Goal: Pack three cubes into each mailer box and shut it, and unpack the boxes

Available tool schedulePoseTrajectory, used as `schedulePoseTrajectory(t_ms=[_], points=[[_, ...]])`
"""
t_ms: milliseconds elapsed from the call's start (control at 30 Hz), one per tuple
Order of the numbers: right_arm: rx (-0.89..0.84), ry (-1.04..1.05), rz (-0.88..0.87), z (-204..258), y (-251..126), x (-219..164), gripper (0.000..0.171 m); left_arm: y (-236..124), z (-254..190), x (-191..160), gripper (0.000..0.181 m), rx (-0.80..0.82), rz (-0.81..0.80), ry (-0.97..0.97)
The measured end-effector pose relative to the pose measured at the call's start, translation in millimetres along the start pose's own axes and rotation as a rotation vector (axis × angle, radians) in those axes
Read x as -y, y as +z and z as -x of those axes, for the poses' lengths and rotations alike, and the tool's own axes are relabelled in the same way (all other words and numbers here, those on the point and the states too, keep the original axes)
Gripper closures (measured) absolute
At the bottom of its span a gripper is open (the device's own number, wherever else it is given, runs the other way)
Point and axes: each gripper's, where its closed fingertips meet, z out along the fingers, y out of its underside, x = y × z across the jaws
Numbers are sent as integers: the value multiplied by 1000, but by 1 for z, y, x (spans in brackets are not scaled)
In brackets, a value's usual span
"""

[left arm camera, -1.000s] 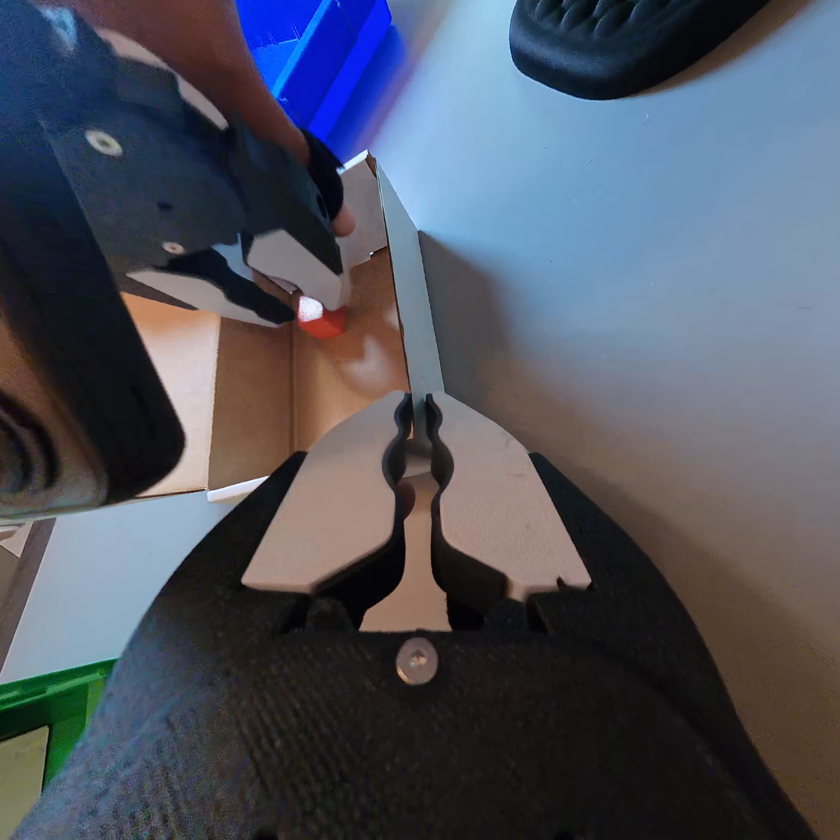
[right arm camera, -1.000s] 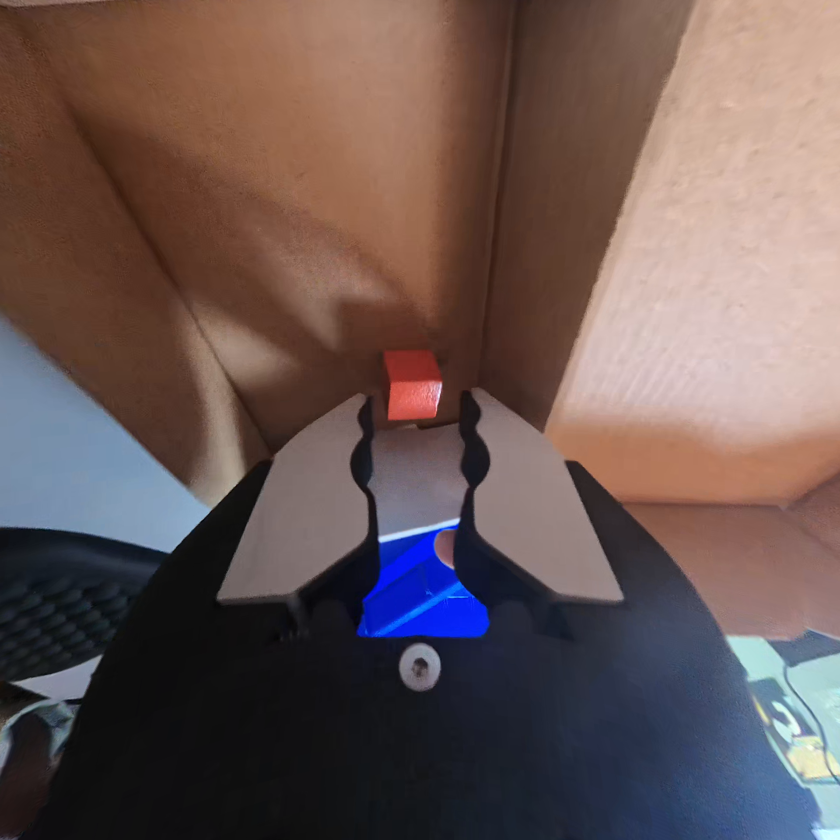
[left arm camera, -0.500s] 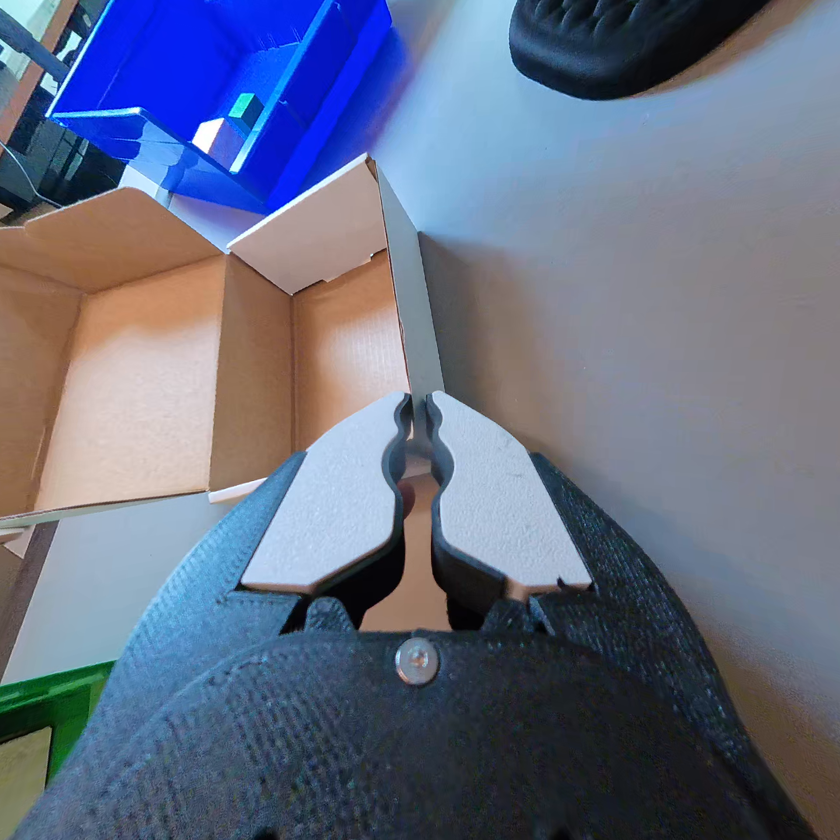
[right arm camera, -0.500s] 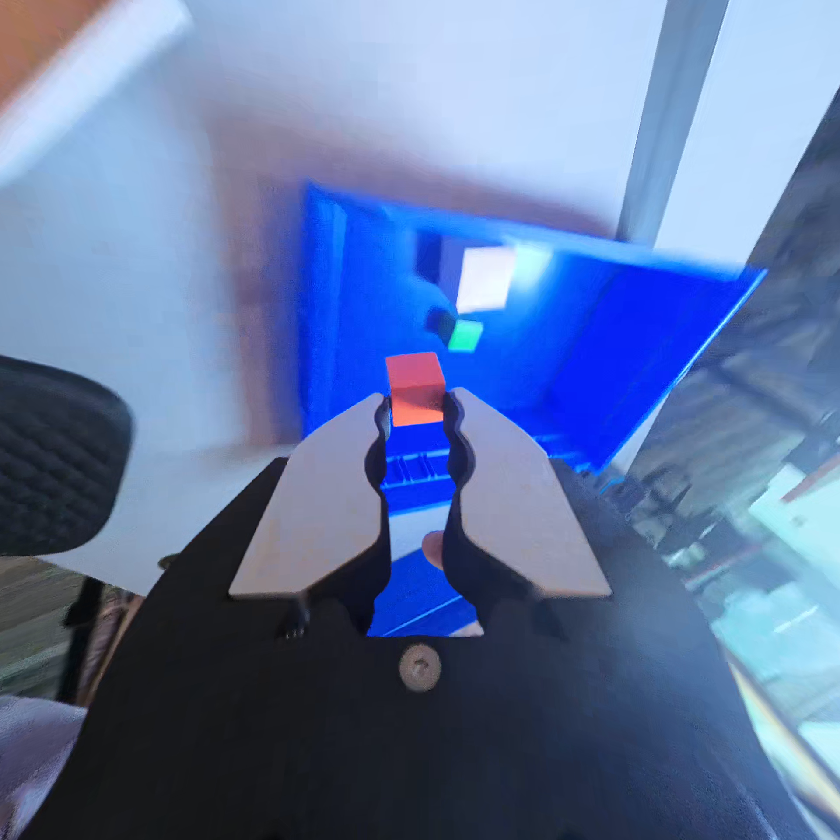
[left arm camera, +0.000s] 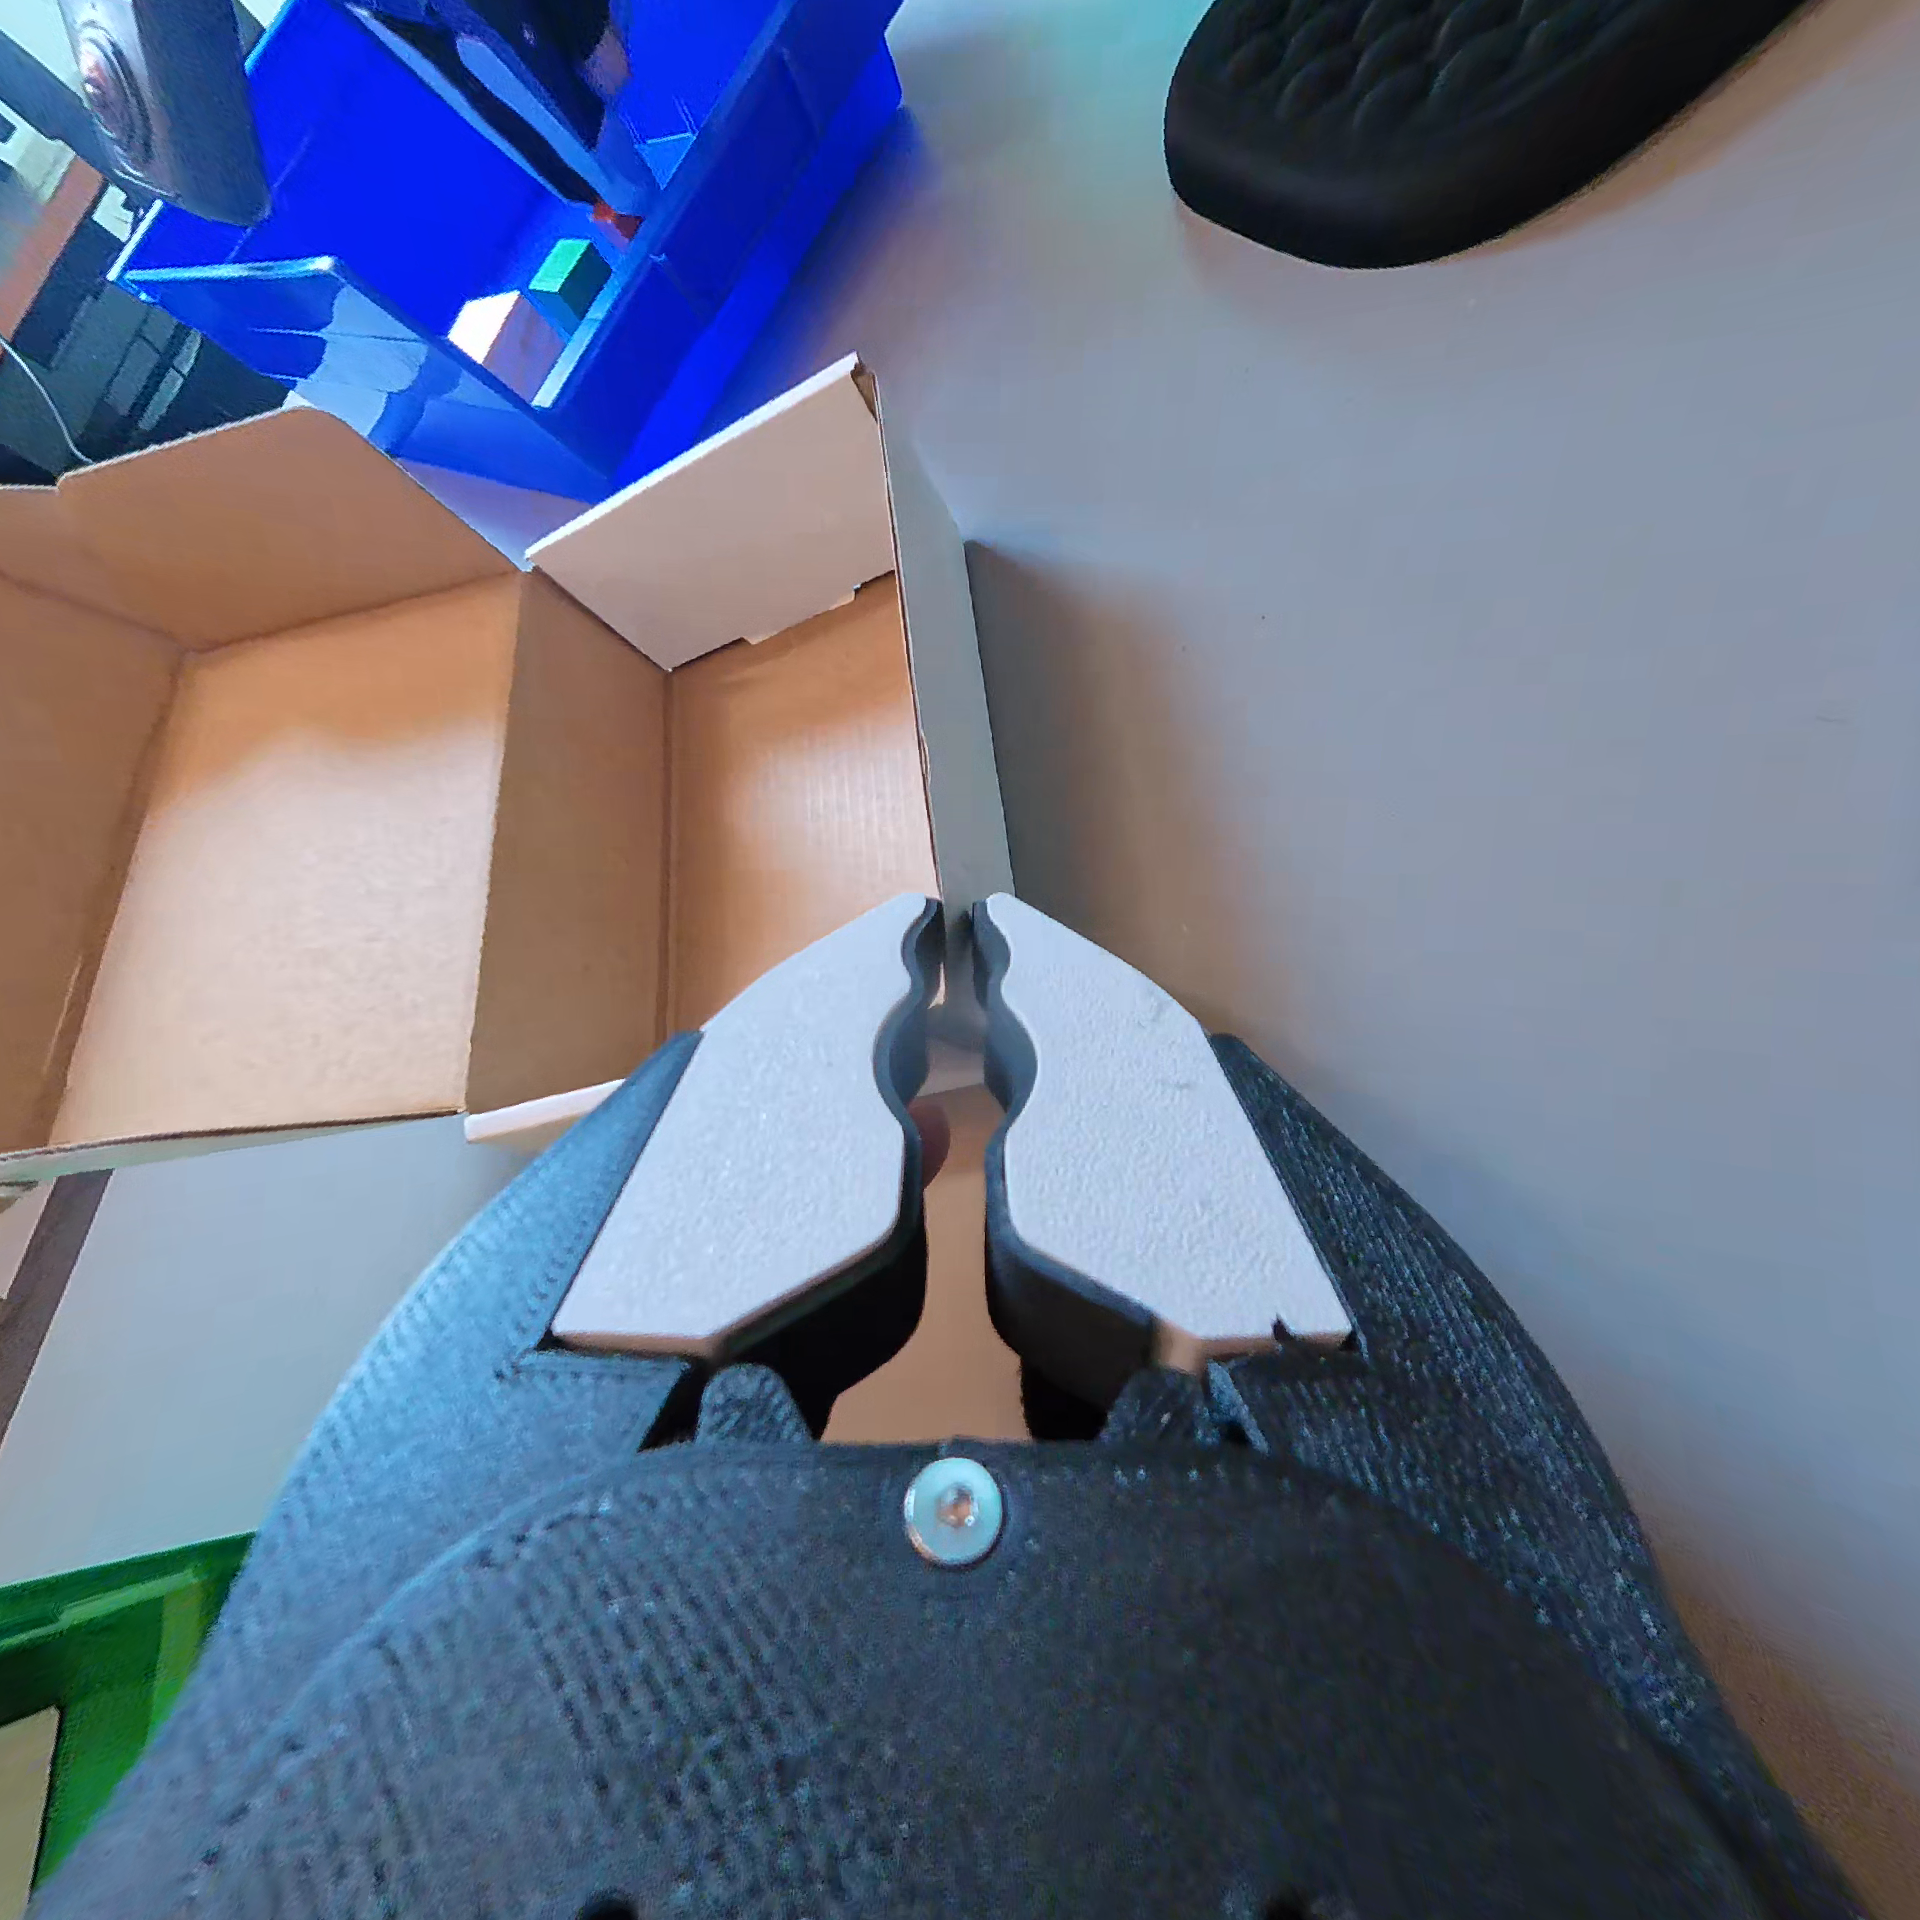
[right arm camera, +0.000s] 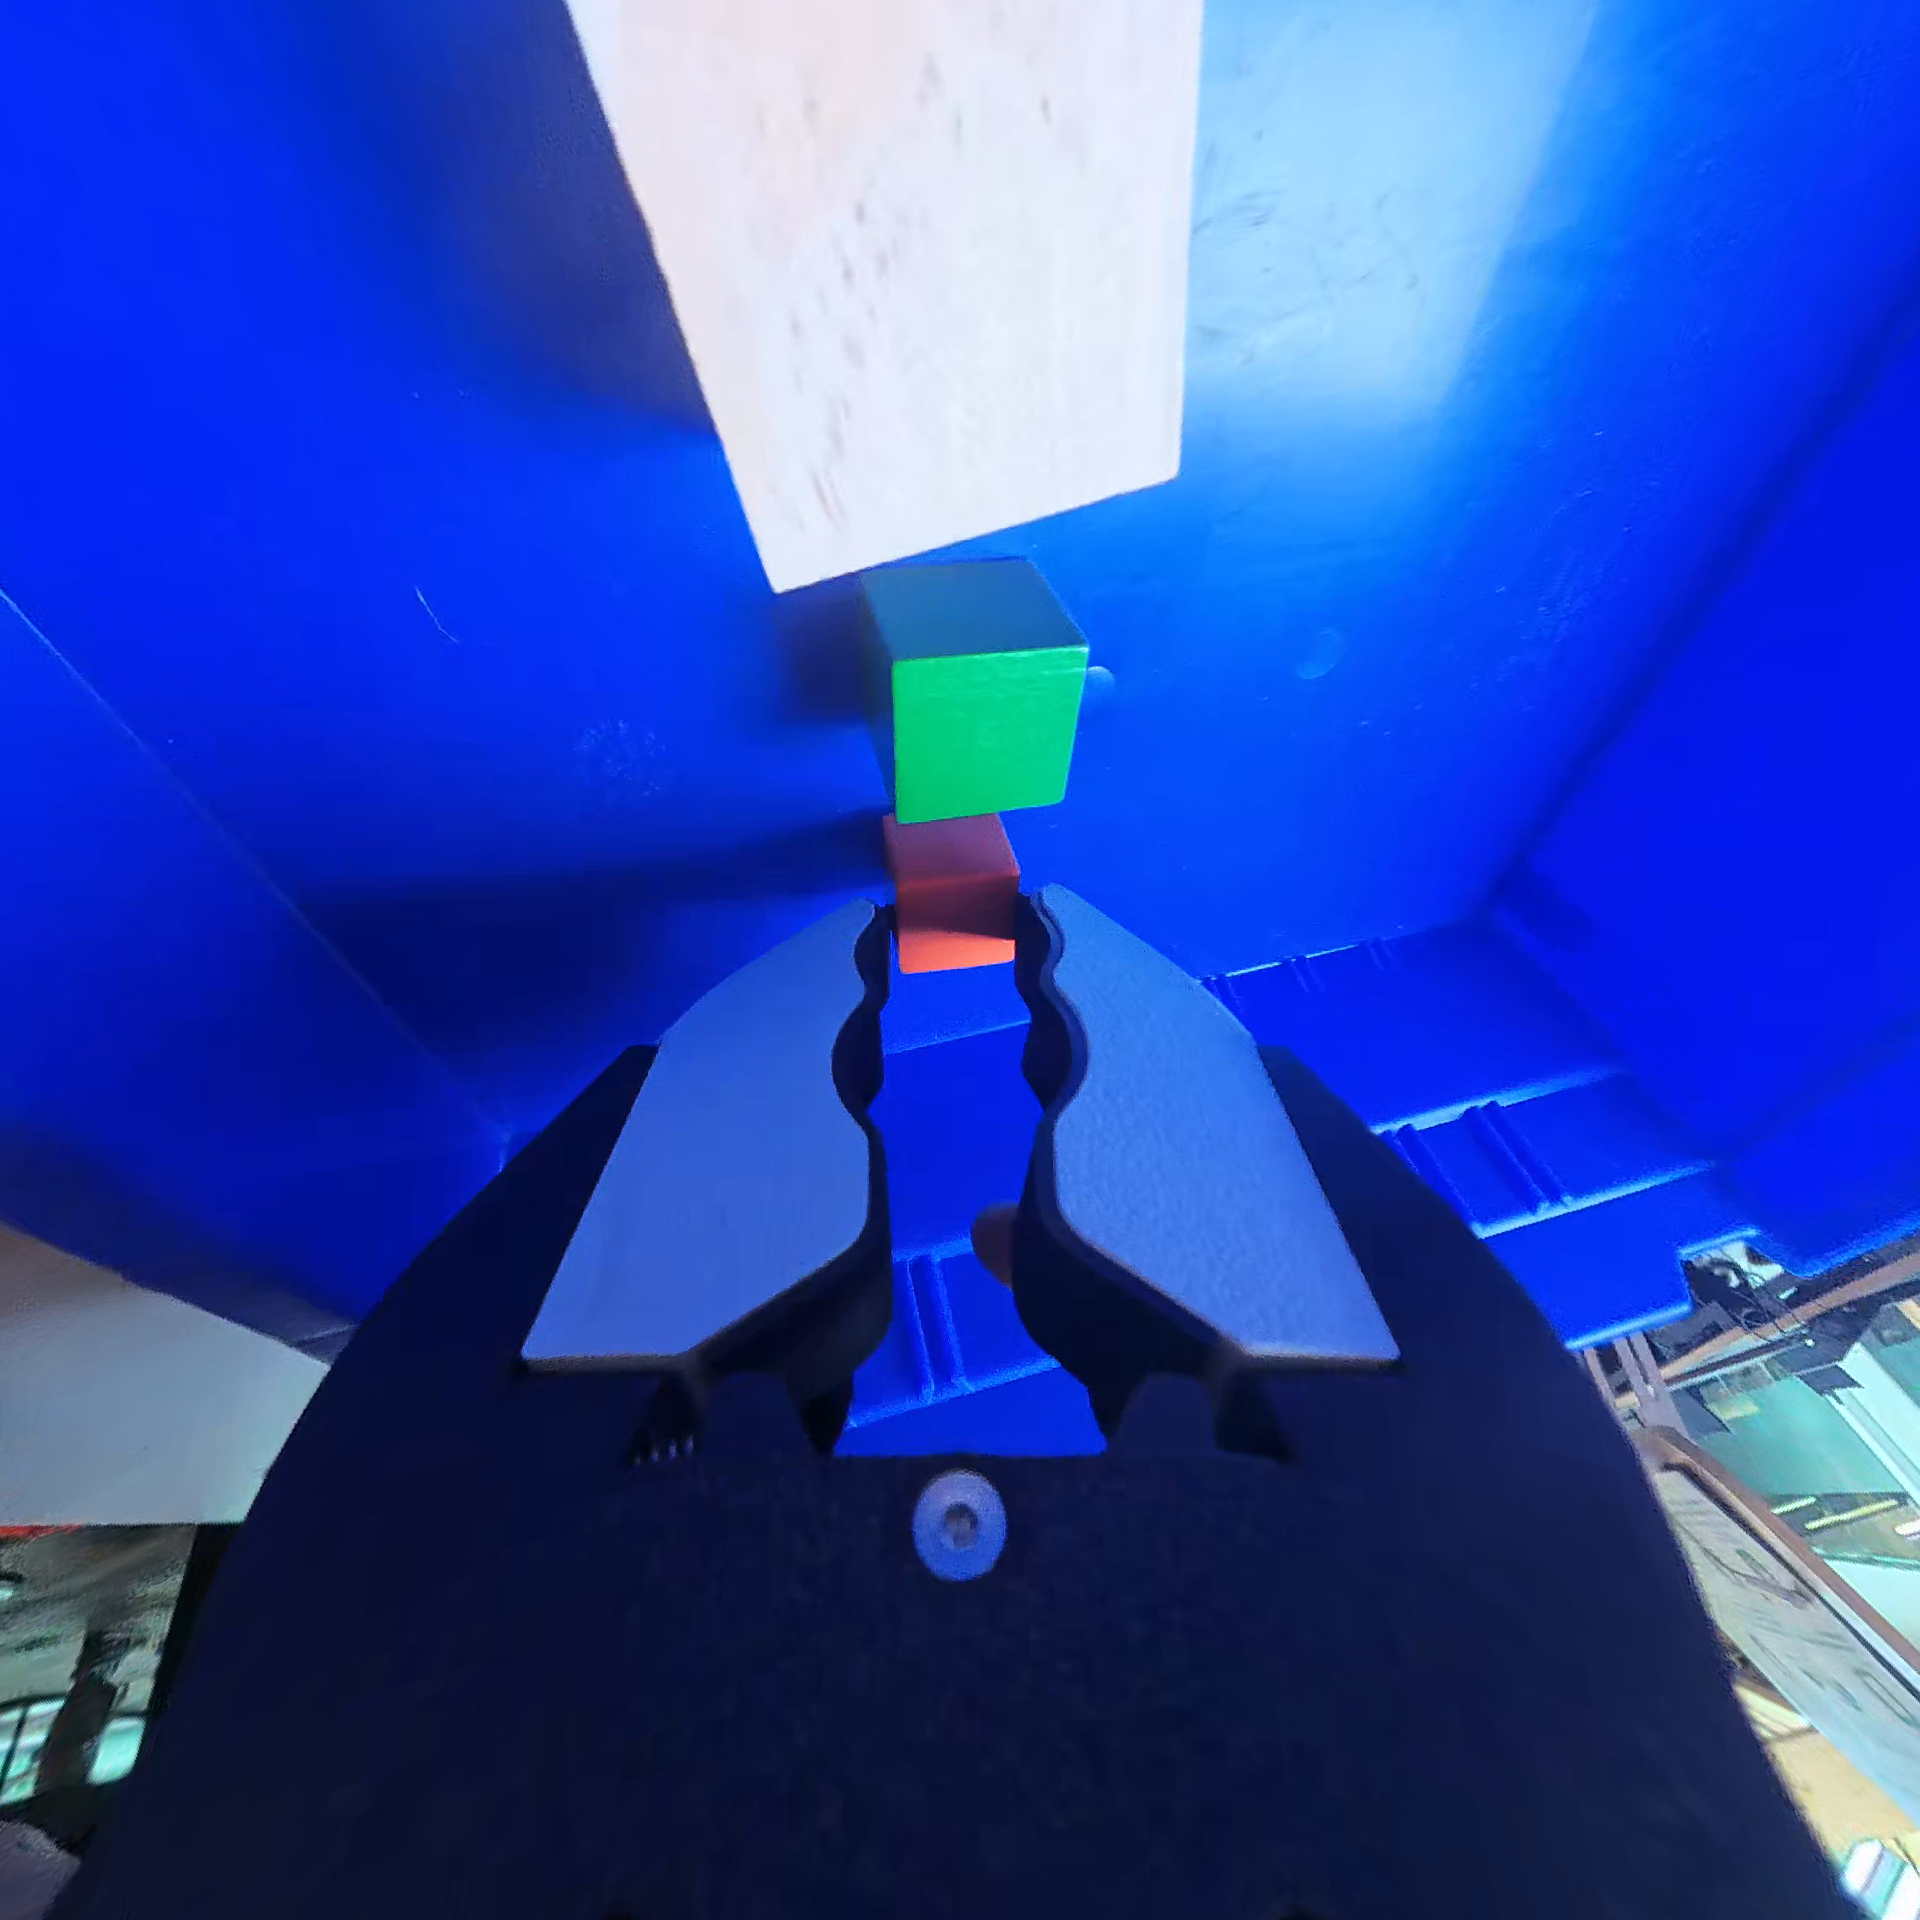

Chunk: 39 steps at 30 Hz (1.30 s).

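The step in hand is judged to be unpacking: the open mailer box (left arm camera: 312,831) shows a bare brown floor, and the cubes lie in the blue bin (left arm camera: 436,208) beyond its far corner. On the grey tabletop (left arm camera: 1455,831), the left gripper (left arm camera: 958,914) has its jaws closed narrow on the box's upright white side flap (left arm camera: 951,727), steadying the box. The right gripper (right arm camera: 954,920) is inside the bin, jaws clamped on the red cube (right arm camera: 951,904). A large pale wooden block (right arm camera: 914,270) lies deeper in the bin, the green cube (right arm camera: 982,717) just in front of it and just beyond the red cube. The next move calls for parting the jaws to drop the red cube, then withdrawing straight back. Room is tight: bin walls rise on both sides.
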Motion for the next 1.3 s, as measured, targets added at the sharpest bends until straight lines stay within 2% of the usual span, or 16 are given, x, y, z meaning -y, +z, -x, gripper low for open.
schedulePoseTrajectory(t_ms=[33, 100, 167, 300, 367, 433, 500, 567, 633, 733, 800, 867, 967, 1033, 1200, 1300], points=[[-2, 5, -13, 0, -1, 1, 144, 0, 0, 0, 176, 1, -2, 3], [-32, 22, -45, -4, -10, 0, 129, -1, 0, -1, 176, 5, -1, 14], [-81, 42, -148, -8, -32, 7, 124, -2, 2, -3, 175, 22, 8, 57], [2, 127, -665, 20, -111, 56, 125, -10, 5, -11, 172, 37, 20, 173], [101, 220, -880, 39, -143, 71, 127, -20, 3, -10, 168, -6, -16, 159], [236, 304, -1023, 63, -158, 80, 129, -36, 3, -3, 161, -74, -102, 81], [377, 333, -1115, 92, -161, 86, 130, -55, 14, 5, 155, -122, -199, -69], [479, 369, -1194, 115, -162, 94, 128, -72, 52, 11, 161, -42, -316, -290], [560, 417, -1256, 130, -164, 103, 127, -77, 98, 0, 161, 70, -382, -574], [619, 464, -1313, 138, -171, 118, 127, -58, 129, -29, 152, 68, -351, -970], [616, 477, -1301, 135, -171, 124, 127, -44, 140, -39, 148, 70, -326, -1115], [615, 473, -1273, 133, -168, 130, 127, -35, 150, -40, 145, 71, -337, -1177], [598, 451, -1274, 135, -168, 138, 141, -26, 156, -25, 146, 16, -380, -1190], [518, 404, -1291, 139, -169, 141, 151, -19, 158, -20, 159, 28, -358, -1140], [226, 270, -1380, 154, -178, 132, 153, -22, 147, -8, 163, 93, -334, -936], [58, 170, -1454, 173, -182, 119, 153, -32, 125, 0, 164, 56, -349, -789]])
